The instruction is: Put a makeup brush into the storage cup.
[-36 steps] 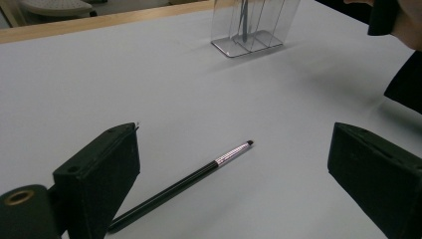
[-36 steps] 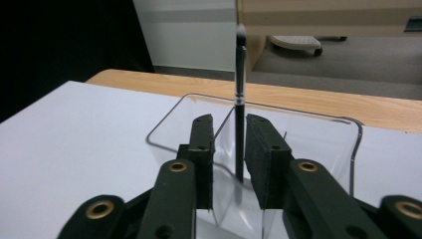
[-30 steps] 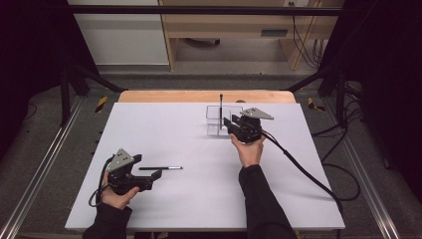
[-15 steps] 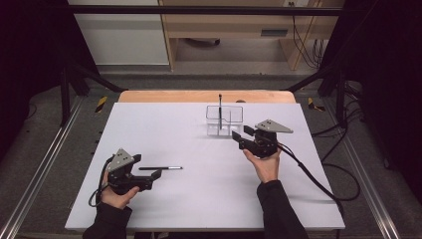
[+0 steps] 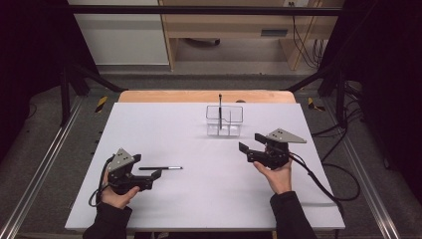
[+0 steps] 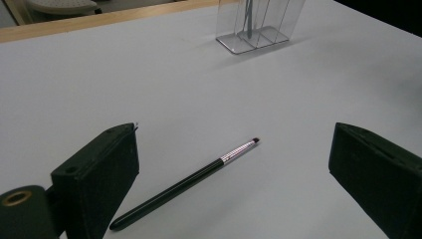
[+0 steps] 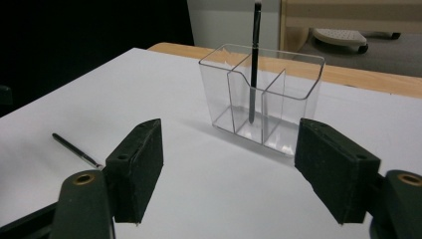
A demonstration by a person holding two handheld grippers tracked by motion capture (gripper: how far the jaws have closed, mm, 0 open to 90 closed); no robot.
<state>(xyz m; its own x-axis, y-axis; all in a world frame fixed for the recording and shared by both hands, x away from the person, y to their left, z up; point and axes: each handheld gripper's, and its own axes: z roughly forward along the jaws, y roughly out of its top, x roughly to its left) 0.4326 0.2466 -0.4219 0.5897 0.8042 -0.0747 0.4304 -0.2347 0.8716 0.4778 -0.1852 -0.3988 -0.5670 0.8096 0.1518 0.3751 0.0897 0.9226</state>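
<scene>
left gripper low by the pen, fingers wide open with the pen lying flat on the desk between them, not touched. could roll away if bumped from one side, or tip out if pinched near its end. clear box further back with another pen standing in it, easy to knock over. right gripper near that box, fingers just opened, holding nothing. white desk, grey floor, dark room around.
</scene>
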